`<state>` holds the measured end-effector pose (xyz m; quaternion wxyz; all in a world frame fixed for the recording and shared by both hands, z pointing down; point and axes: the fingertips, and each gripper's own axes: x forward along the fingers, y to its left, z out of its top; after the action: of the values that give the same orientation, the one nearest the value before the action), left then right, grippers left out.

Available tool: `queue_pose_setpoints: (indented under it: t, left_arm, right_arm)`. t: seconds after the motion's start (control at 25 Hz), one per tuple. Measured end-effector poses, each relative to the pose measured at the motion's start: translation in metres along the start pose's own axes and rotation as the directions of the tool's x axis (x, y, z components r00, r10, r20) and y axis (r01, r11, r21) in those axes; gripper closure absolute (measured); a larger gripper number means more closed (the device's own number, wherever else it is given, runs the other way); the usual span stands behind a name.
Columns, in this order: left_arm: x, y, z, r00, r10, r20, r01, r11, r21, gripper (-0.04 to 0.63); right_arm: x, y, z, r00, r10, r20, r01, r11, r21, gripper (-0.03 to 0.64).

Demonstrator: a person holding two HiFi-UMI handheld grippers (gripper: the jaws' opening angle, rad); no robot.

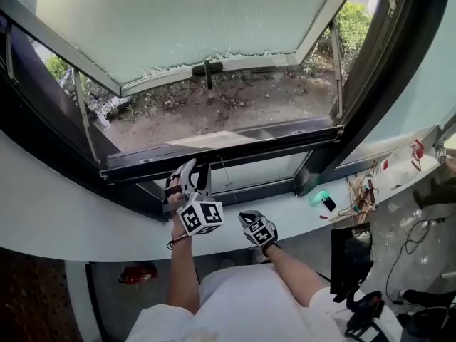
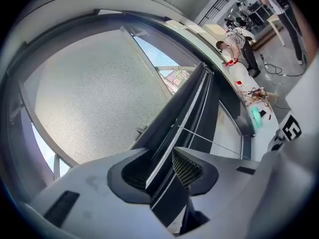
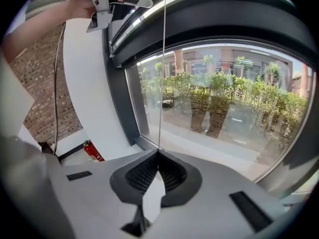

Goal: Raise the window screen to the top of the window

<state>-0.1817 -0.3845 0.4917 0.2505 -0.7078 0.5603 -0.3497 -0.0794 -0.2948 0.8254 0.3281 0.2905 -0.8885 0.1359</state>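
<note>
The window screen's dark bottom bar (image 1: pixel 235 142) runs across the window opening, below the outward-tilted frosted sash (image 1: pixel 185 20). My left gripper (image 1: pixel 189 178) reaches up to it from the sill. In the left gripper view the bar (image 2: pixel 187 103), with its pale stripe, passes between the jaws, and my left gripper (image 2: pixel 164 156) is shut on it. A grey mesh-textured panel (image 2: pixel 94 93) fills the space above. My right gripper (image 1: pixel 257 228) sits lower, to the right. In the right gripper view a thin cord (image 3: pixel 162 73) runs straight up from the jaws; my right gripper (image 3: pixel 158 153) is shut on it.
A white curved sill (image 1: pixel 85 219) lies under the window. A red fire extinguisher (image 1: pixel 139 273) stands on the floor at the left. A teal object (image 1: pixel 318 198), tangled cables (image 1: pixel 360 194) and a black screen (image 1: pixel 349 258) sit at the right. Fixed glass (image 3: pixel 219 98) faces shrubs outside.
</note>
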Motion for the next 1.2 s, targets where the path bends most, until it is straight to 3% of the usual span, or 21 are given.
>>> queue_pose_setpoints:
  t: [0.32, 0.36, 0.72, 0.92, 1.2]
  left_arm:
    - [-0.005, 0.026, 0.017, 0.998, 0.045, 0.039, -0.044, 0.999, -0.026, 0.472]
    - [-0.006, 0.028, 0.017, 0.998, 0.047, 0.043, -0.046, 0.998, -0.031, 0.495]
    - [-0.008, 0.034, 0.02, 0.997, 0.034, 0.062, -0.031, 0.998, -0.048, 0.509]
    - [-0.006, 0.038, 0.024, 0.998, 0.023, 0.053, -0.021, 0.999, -0.05, 0.509]
    - [-0.009, 0.044, 0.031, 0.996, 0.037, 0.082, -0.03, 0.996, -0.088, 0.509]
  right_arm:
    - [0.003, -0.001, 0.029, 0.998, 0.008, 0.062, -0.006, 1.0, -0.029, 0.615]
    - [0.004, -0.002, 0.03, 0.998, 0.004, 0.059, -0.001, 0.999, -0.035, 0.615]
    - [-0.002, -0.015, 0.033, 0.997, -0.031, 0.069, 0.032, 0.999, -0.006, 0.615]
    - [0.006, -0.015, 0.032, 0.997, -0.026, 0.067, 0.03, 0.997, -0.064, 0.615]
    - [-0.002, -0.009, 0.048, 0.996, -0.018, 0.092, 0.02, 1.0, -0.017, 0.615]
